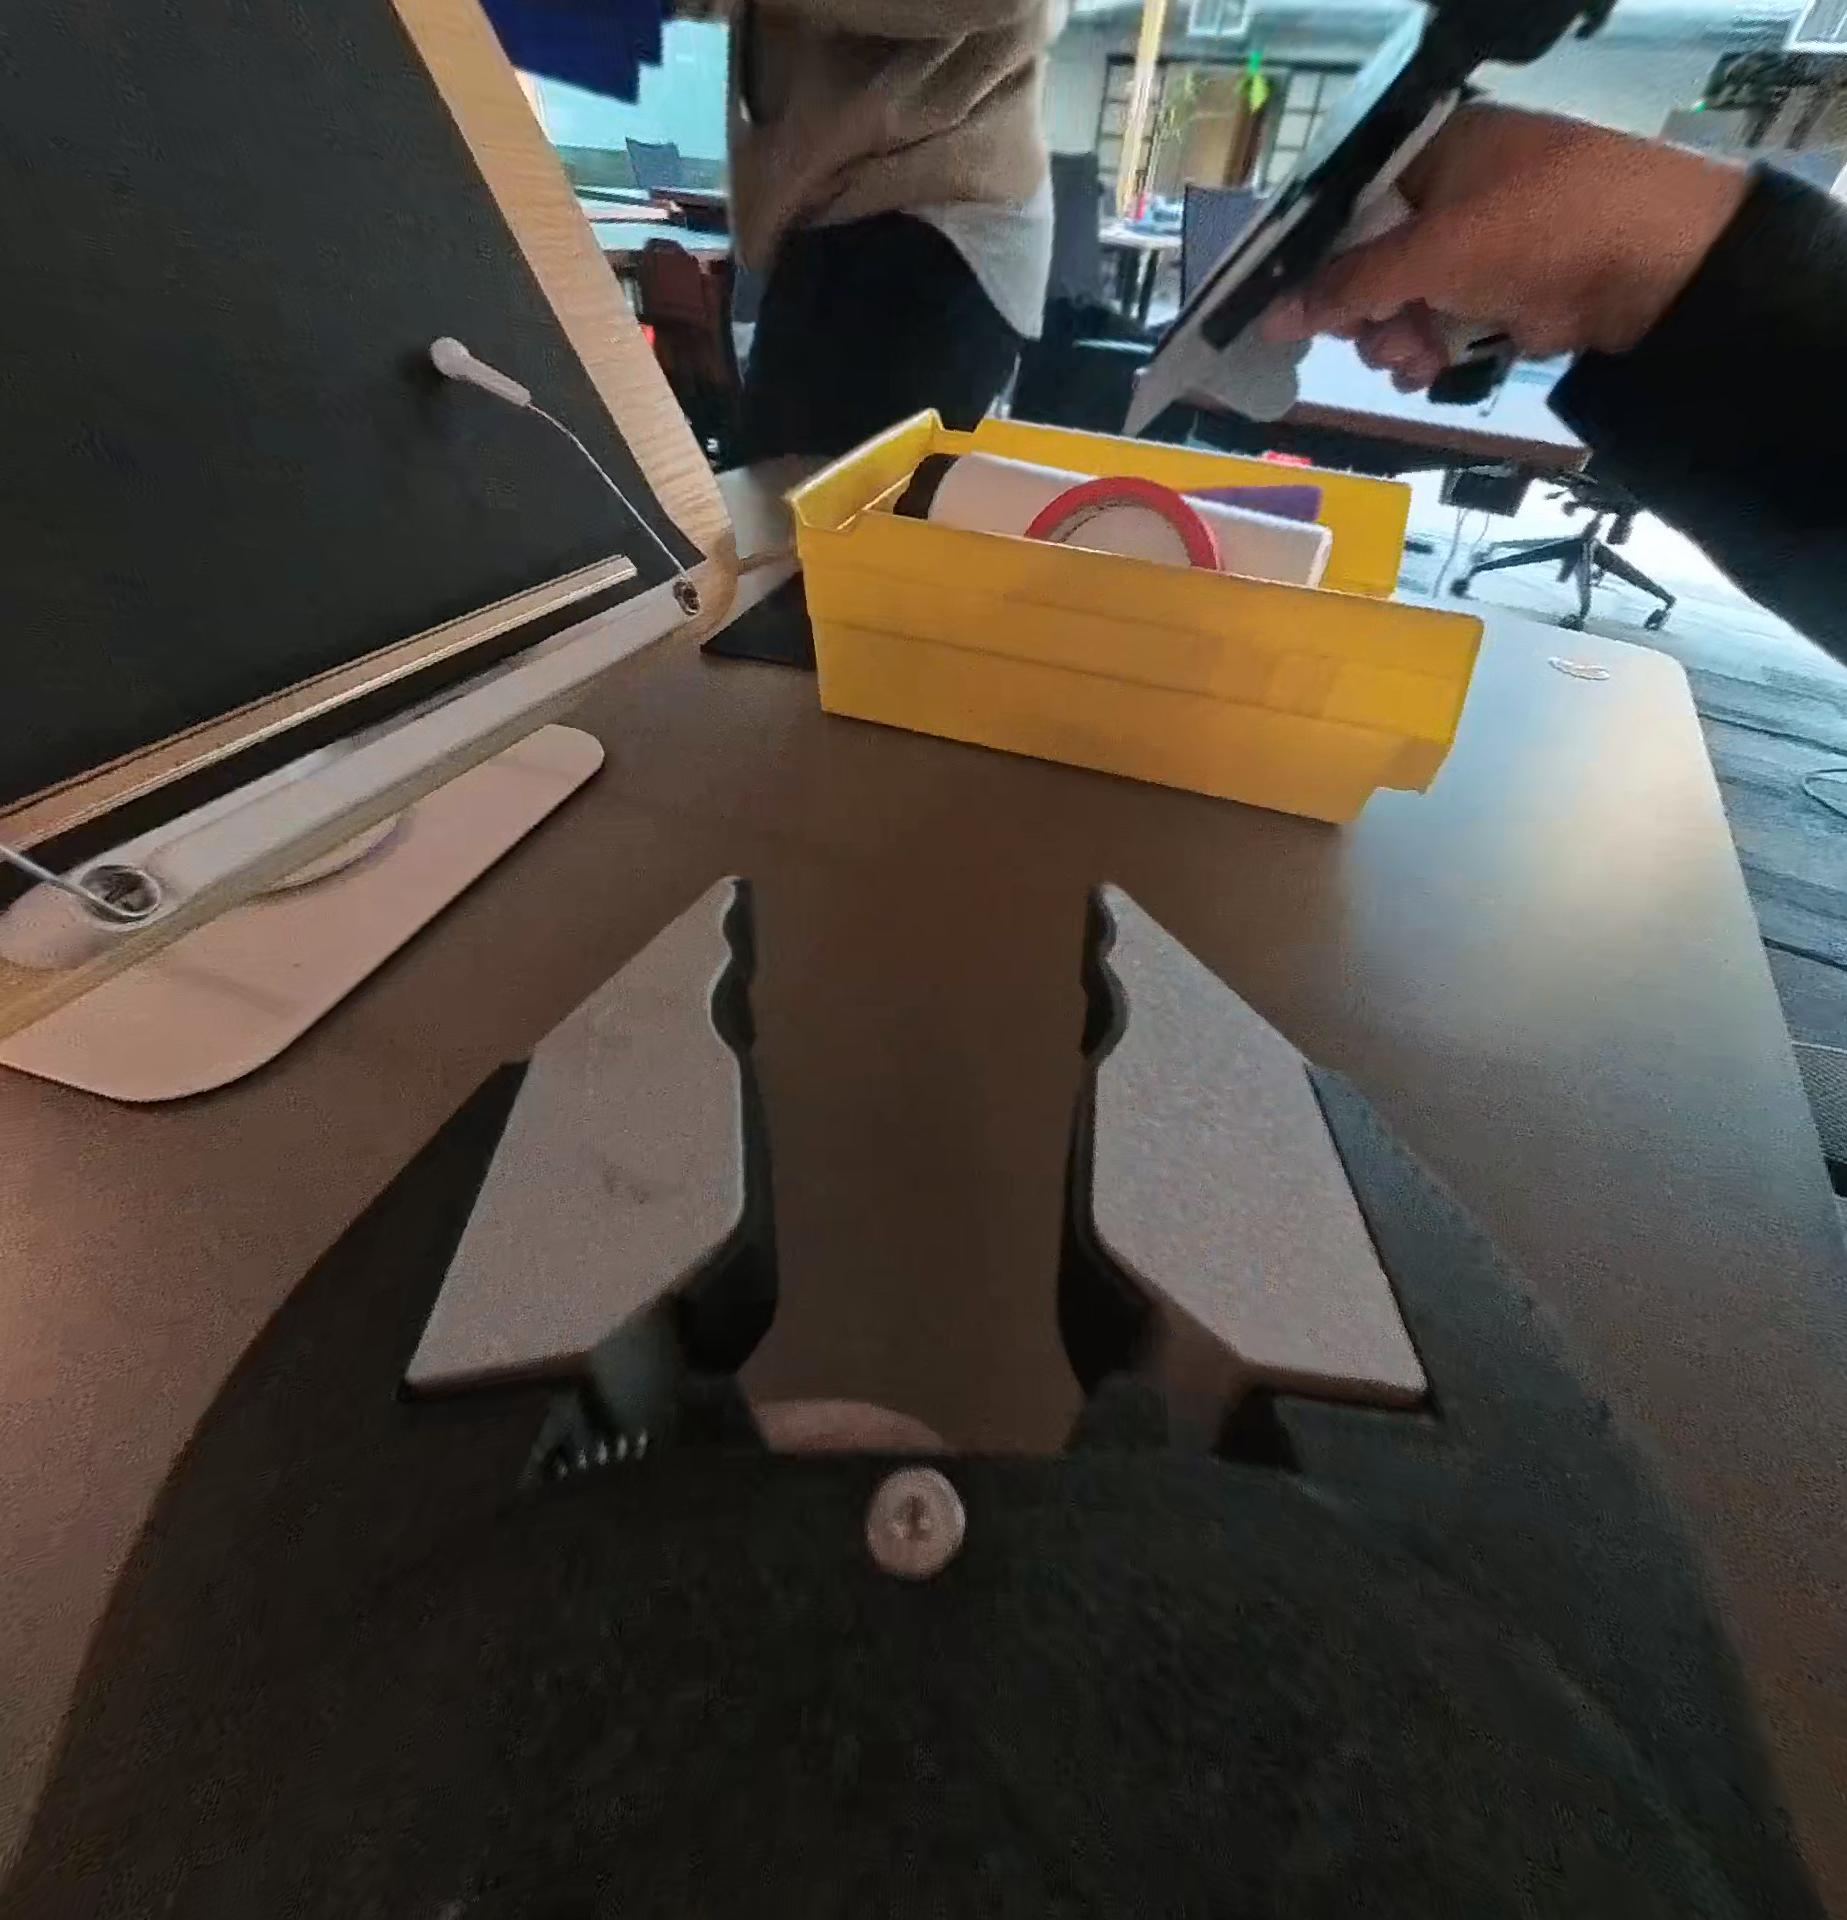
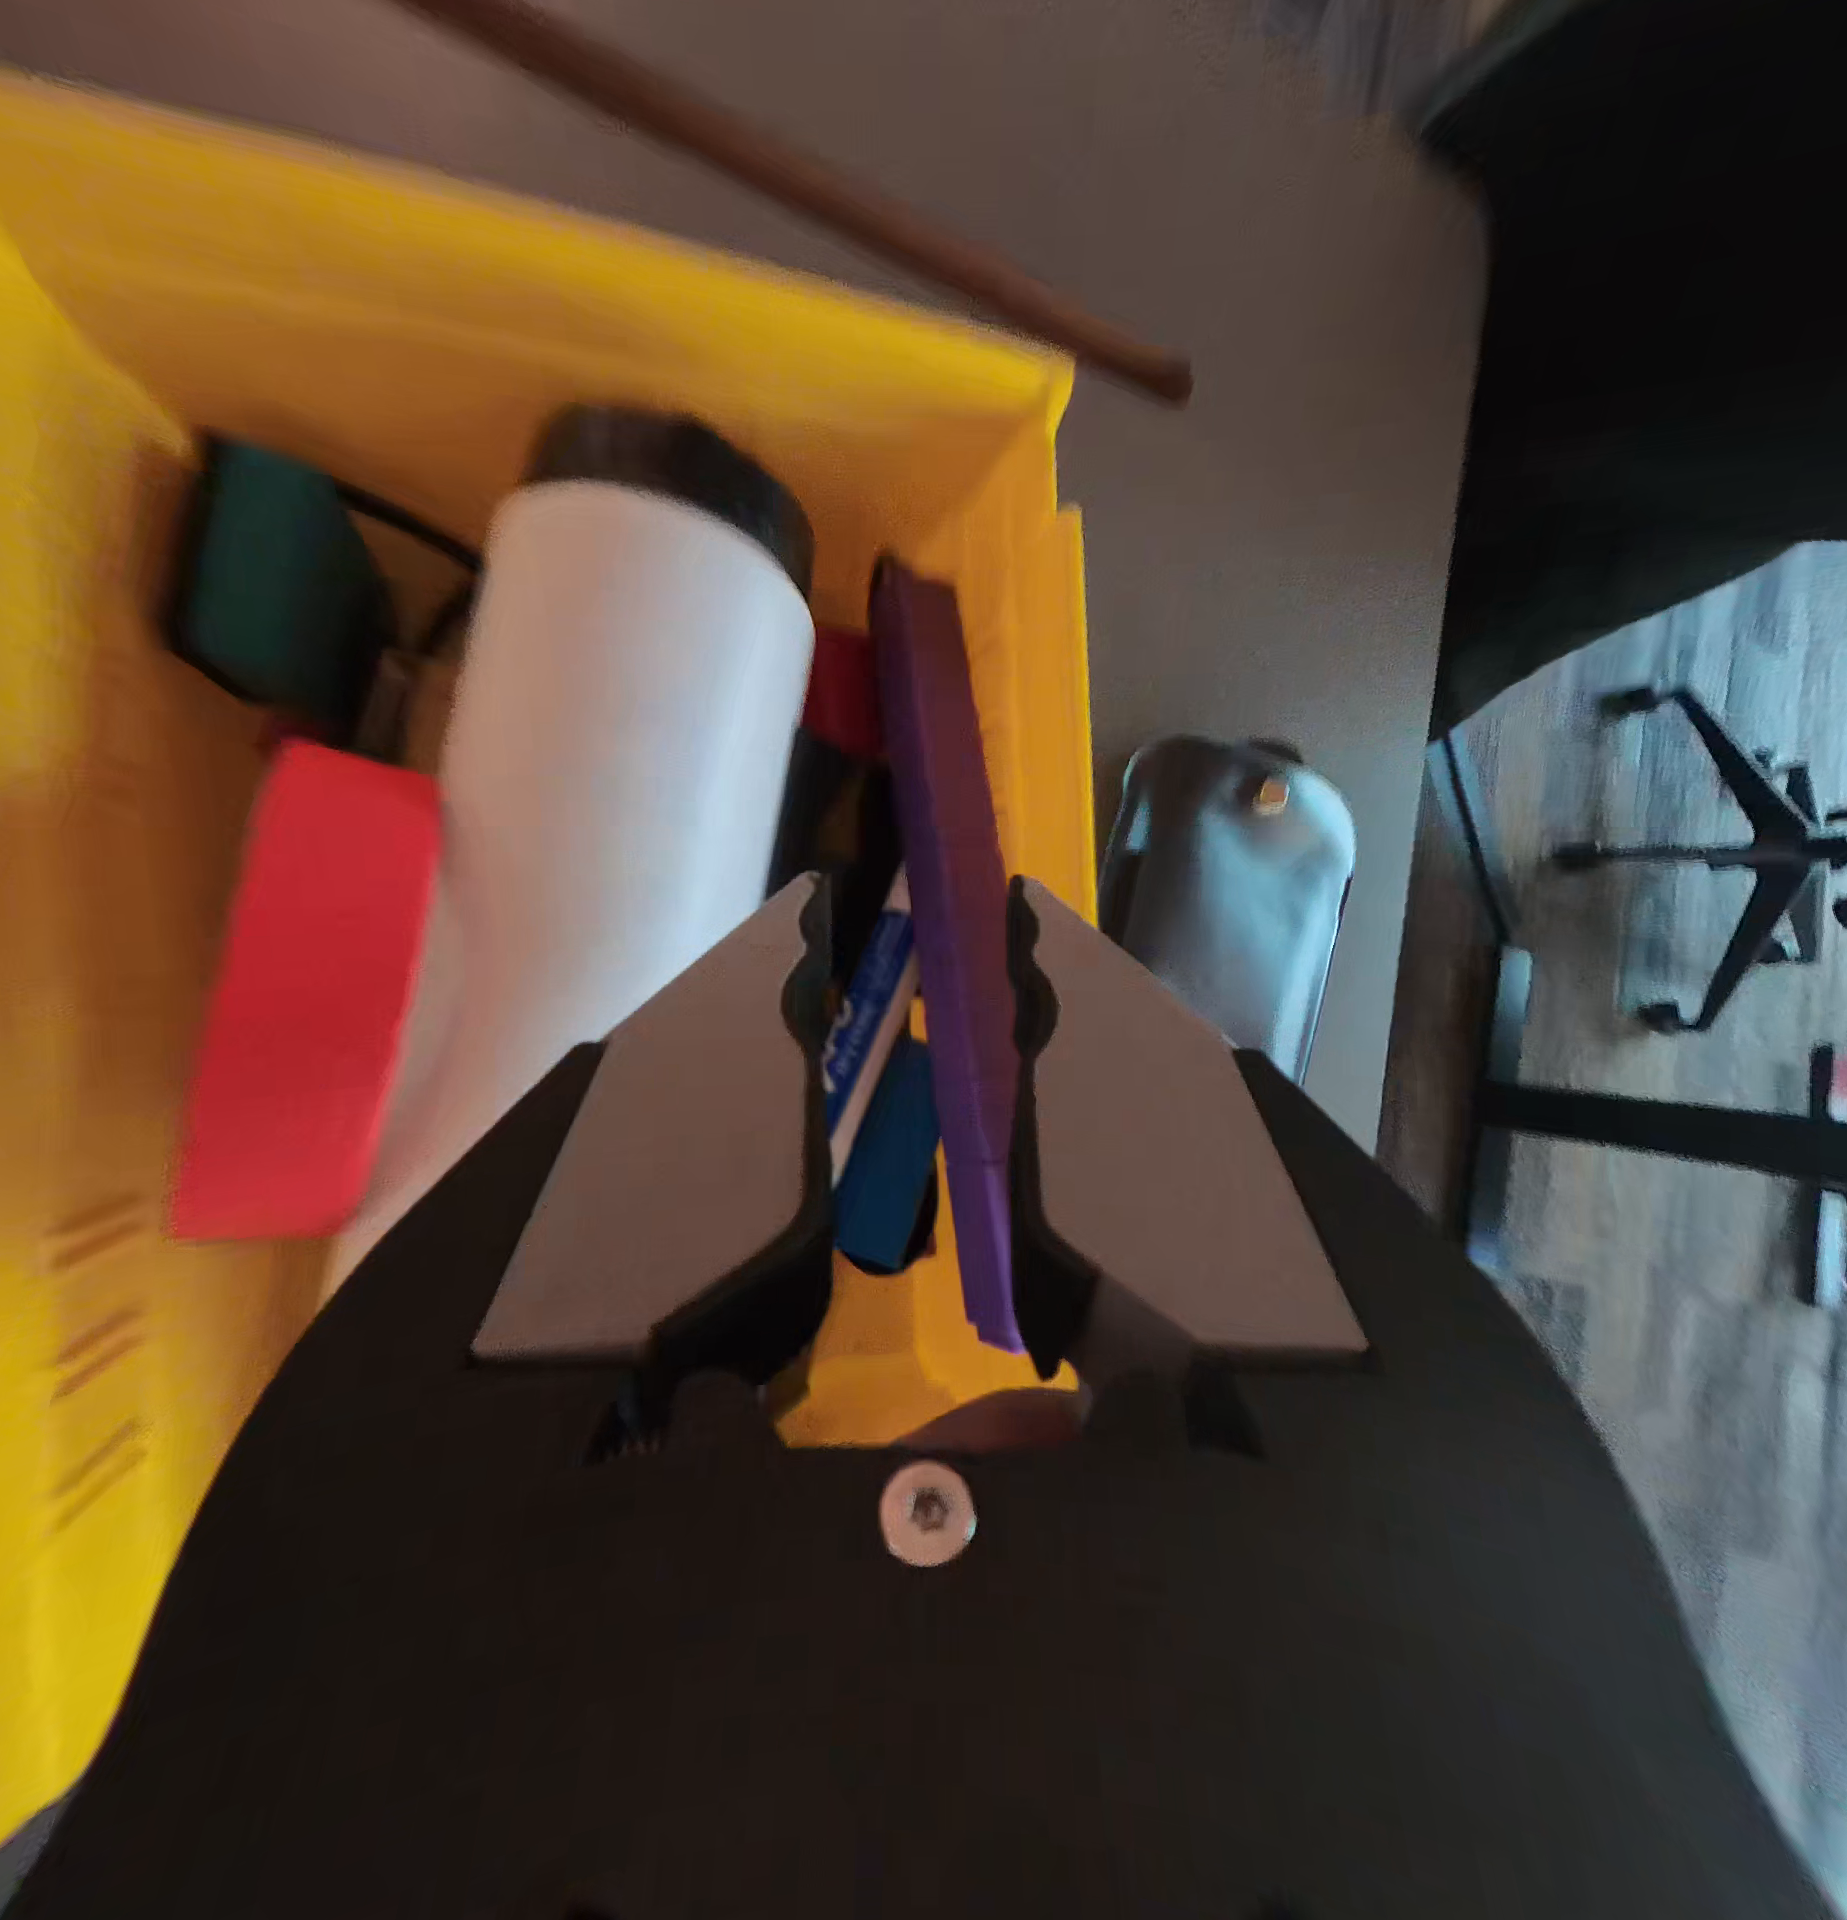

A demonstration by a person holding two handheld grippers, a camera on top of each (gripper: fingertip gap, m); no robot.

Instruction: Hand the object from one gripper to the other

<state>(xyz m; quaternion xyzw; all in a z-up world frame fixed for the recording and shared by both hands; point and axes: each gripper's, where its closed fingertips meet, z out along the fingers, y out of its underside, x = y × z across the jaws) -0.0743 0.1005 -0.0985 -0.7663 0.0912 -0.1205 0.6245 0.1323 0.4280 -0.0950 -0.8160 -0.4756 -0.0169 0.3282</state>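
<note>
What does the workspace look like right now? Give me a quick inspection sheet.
Surface: dark brown table, bare under the left claw.
Job's things: yellow bin holding a white roll, red tape ring, purple strip, blue-capped marker.
Clutter: tablet stand, left side.
Grippers: left claw open, empty, low over the table; right claw inside the bin, open around the purple strip.
Cables: thin wire on the stand.
Surroundings: a person behind the table, office chair.
</note>
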